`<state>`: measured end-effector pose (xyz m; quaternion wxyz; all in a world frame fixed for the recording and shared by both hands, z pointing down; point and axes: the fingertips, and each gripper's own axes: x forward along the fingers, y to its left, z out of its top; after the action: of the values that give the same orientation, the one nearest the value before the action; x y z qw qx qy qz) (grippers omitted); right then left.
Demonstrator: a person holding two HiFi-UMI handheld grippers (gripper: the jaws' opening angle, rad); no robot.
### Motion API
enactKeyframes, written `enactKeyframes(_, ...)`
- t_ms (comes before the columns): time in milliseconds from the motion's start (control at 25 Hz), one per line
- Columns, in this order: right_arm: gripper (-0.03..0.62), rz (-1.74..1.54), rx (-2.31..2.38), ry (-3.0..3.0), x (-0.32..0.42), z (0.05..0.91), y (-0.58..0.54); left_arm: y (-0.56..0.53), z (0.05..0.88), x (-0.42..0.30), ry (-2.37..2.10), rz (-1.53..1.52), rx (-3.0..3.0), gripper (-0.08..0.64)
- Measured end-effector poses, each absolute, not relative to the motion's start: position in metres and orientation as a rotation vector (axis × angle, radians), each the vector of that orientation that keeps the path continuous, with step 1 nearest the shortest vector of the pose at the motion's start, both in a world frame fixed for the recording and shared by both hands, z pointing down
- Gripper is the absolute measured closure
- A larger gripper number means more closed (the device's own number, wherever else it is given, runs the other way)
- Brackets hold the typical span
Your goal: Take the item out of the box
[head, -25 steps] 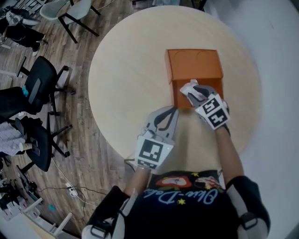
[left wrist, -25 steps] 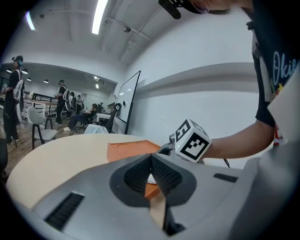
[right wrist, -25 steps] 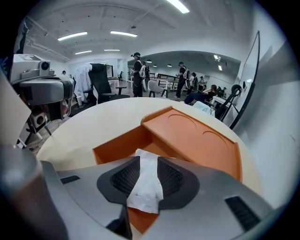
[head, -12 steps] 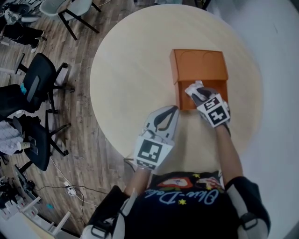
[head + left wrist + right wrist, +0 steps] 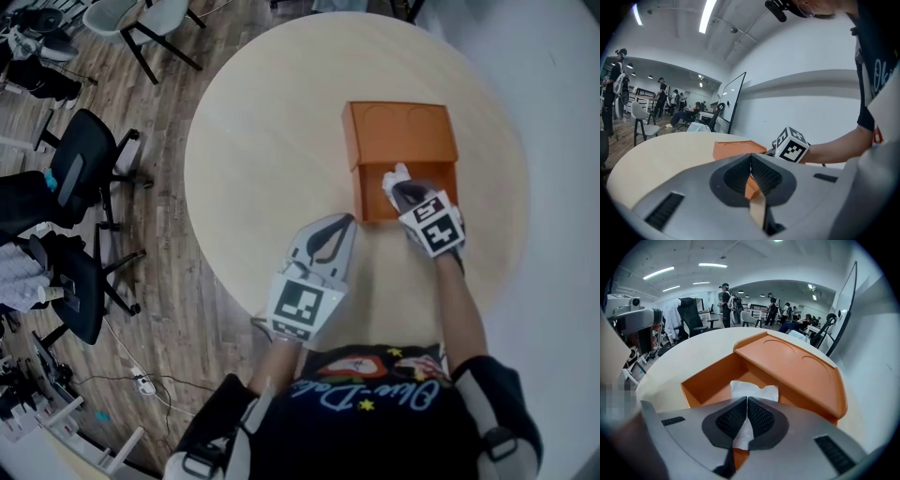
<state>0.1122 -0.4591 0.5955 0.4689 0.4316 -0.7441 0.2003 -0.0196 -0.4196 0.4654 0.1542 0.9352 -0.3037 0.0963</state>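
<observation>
Far left, black office chairs point(image 5: 80, 169) stand on the wooden plank floor point(image 5: 178, 309), well apart from the work.

The round, pale wooden bench point(image 5: 262, 159) fills the middle of the head view.

The left hand-held gripper point(image 5: 348, 222) hangs over the near part of the bench, near the orange box but apart from it. In the left gripper view, the left hand-held gripper point(image 5: 751, 157) has its ribbed pads pressed together with nothing between them. Only the bench and a corner of the box show past their tips. The right gripper's marker cube point(image 5: 791, 145) shows just beyond.

Right of centre sits the orange rectangular cardboard box point(image 5: 367, 192). Its lid point(image 5: 398, 134) is folded back on the far side, and two round outlines are pressed into the lid's face. In the right gripper view, the box point(image 5: 710, 376) shows its open tray, with the lid point(image 5: 797, 364) slanting behind it.

The white crumpled paper-like sheet point(image 5: 393, 174) lies inside the tray, against its floor. The right hand-held gripper point(image 5: 401, 190) reaches down into the box from the near side. In its own view, the right hand-held gripper point(image 5: 747, 401) is pinched narrow on the near edge of the sheet point(image 5: 755, 391). A strip of white shows between the pads, and the rest of the sheet spreads on the tray floor beyond the tips.
</observation>
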Motion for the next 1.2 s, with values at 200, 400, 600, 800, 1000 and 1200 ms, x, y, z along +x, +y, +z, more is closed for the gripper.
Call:
enactKeyframes(200,0.589,0.560,1.138,-1.930,0.114,0.581,-0.464,-0.418,0.463,-0.020,-0.870,0.292,2.687,0.575)
enactKeyframes(400,0.591,0.653,1.115,-1.992,0.116,0.567,-0.457,-0.414,0.456,-0.014,-0.875,0.295,2.705,0.575)
enactKeyframes(600,0.591,0.641,1.095,-2.015,0.117,0.553,-0.450,-0.408,0.449,-0.006,-0.872,0.299,2.728,0.575)
enactKeyframes(800,0.591,0.591,1.136,-2.053,0.116,0.538,-0.446,-0.404,0.440,-0.004,-0.881,0.296,2.742,0.575)
enactKeyframes(1000,0.591,0.525,1.198,-2.103,0.122,0.517,-0.437,-0.397,0.429,0.002,-0.913,0.297,2.749,0.575)
enactKeyframes(1200,0.591,0.470,1.277,-2.170,0.121,0.495,-0.428,-0.388,0.421,0.006,-0.931,0.294,2.749,0.575)
